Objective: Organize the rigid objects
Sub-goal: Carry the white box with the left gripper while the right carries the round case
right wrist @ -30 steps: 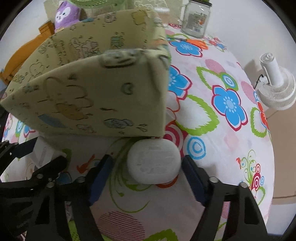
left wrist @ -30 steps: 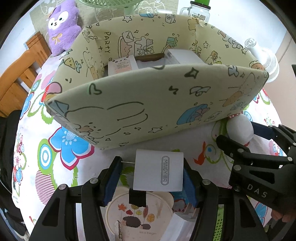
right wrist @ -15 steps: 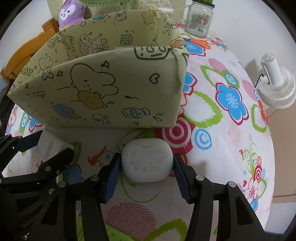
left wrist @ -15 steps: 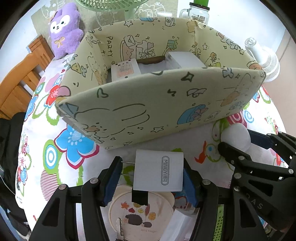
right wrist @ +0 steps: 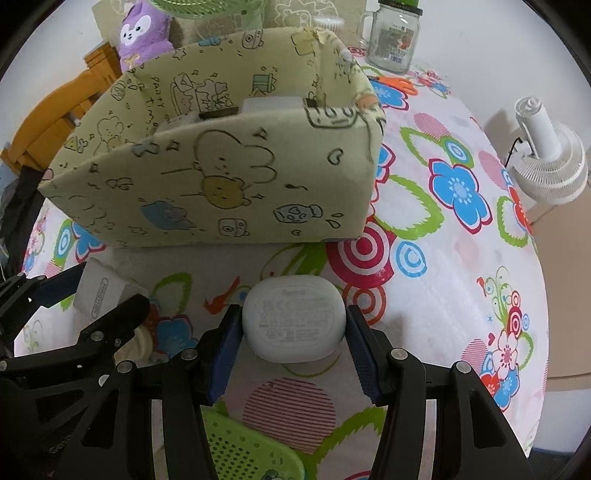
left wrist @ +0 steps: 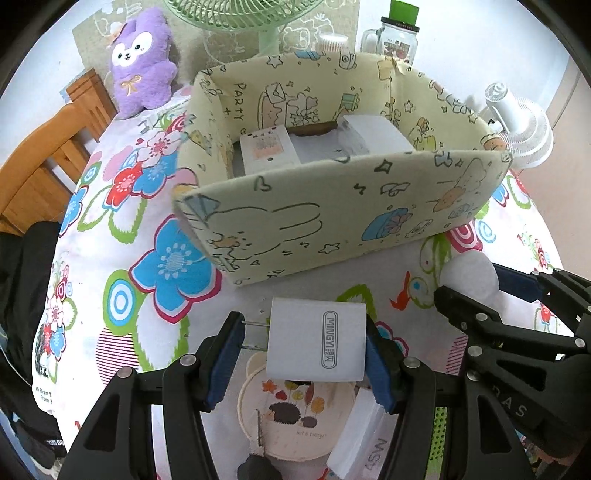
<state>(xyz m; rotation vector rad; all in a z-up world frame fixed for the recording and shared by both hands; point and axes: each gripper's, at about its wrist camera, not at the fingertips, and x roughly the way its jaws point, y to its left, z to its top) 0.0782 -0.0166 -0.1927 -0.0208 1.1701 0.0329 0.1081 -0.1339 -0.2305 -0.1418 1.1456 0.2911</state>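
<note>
A: Since a sec ago both grippers sit higher vs the box – more of its inside shows now. Right gripper (right wrist: 293,338) has just been closing, and its blue pads now press both sides of the white rounded plastic earbud case (right wrist: 294,323), which was loose between them before.

B: And the left?

A: Left gripper (left wrist: 304,343) is clamped on the white square plastic charger block w/ grey "MINGYI" label (left wrist: 317,340), same as before. One pad is on the metal prongs, the other on the block's flat end.

B: What's under it?

A: Round cream dish w/ hedgehog print (left wrist: 293,415) and a white wedge-shaped adapter (left wrist: 356,435) beside it, both on the floral tablecloth (left wrist: 110,236).

B: Further out?

A: Pale yellow cartoon-print fabric storage box (left wrist: 332,218), just beyond both grippers. Inside, two white boxes (left wrist: 267,149) side by side near its back wall. Behind it a purple plush toy (left wrist: 142,62), green fan (left wrist: 258,14), glass mug jar w/ green lid (right wrist: 393,40). Small white fan (right wrist: 550,162) off to the right, past the table edge.
</note>
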